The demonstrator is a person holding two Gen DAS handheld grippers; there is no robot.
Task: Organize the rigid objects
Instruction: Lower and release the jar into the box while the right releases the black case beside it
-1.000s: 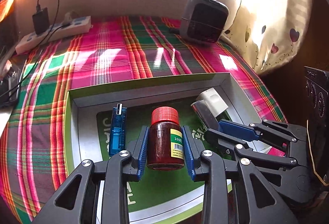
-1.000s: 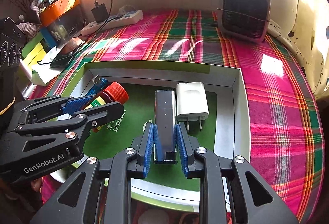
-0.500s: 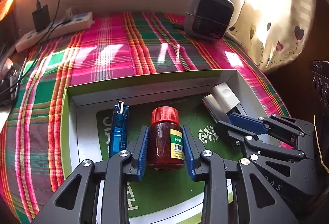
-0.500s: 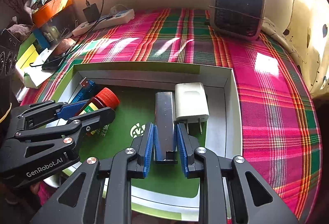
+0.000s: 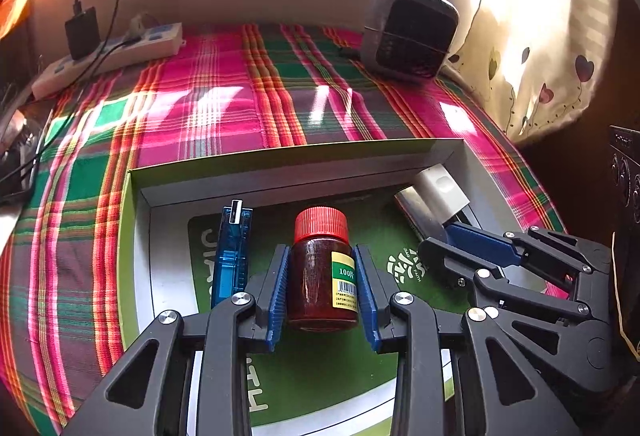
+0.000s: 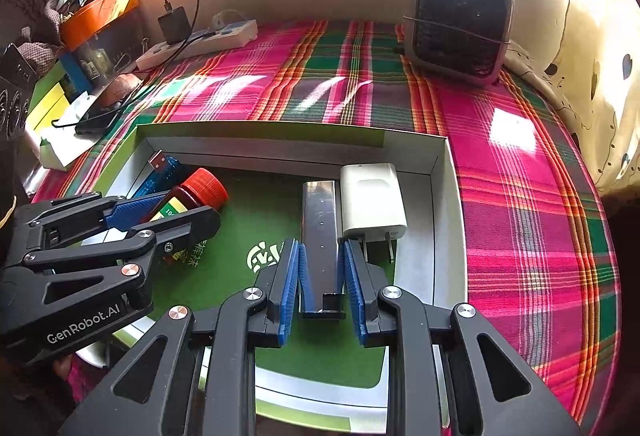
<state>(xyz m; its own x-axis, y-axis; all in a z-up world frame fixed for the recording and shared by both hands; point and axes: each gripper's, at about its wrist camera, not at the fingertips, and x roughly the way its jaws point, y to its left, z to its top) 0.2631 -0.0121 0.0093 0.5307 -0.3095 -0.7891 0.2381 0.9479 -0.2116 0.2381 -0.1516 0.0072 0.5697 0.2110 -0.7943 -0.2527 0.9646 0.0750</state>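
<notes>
A shallow white-and-green box [image 5: 304, 152] [image 6: 288, 140] lies on the plaid cloth. My left gripper [image 5: 322, 290] is shut on a brown pill bottle [image 5: 322, 276] with a red cap, lying over the green floor of the box. Left of the bottle lies a blue USB stick [image 5: 232, 252] [image 6: 164, 172]. My right gripper [image 6: 322, 284] is shut on a flat dark metal bar [image 6: 319, 232], beside a white wall charger [image 6: 372, 200] [image 5: 440, 188] at the box's right wall. In the right wrist view the left gripper [image 6: 180, 208] holds the bottle [image 6: 192, 196] at left.
A grey desk fan [image 6: 460, 20] [image 5: 408, 28] stands at the back right. A white power strip [image 5: 108, 56] [image 6: 200, 44] with a black adapter lies at the back left. Boxes and clutter [image 6: 60, 84] crowd the left edge. A curtain [image 5: 540, 36] hangs at right.
Both views have shifted slightly, so the box and fan sit a little differently in frame. Both grips are unchanged on the bottle and the bar.
</notes>
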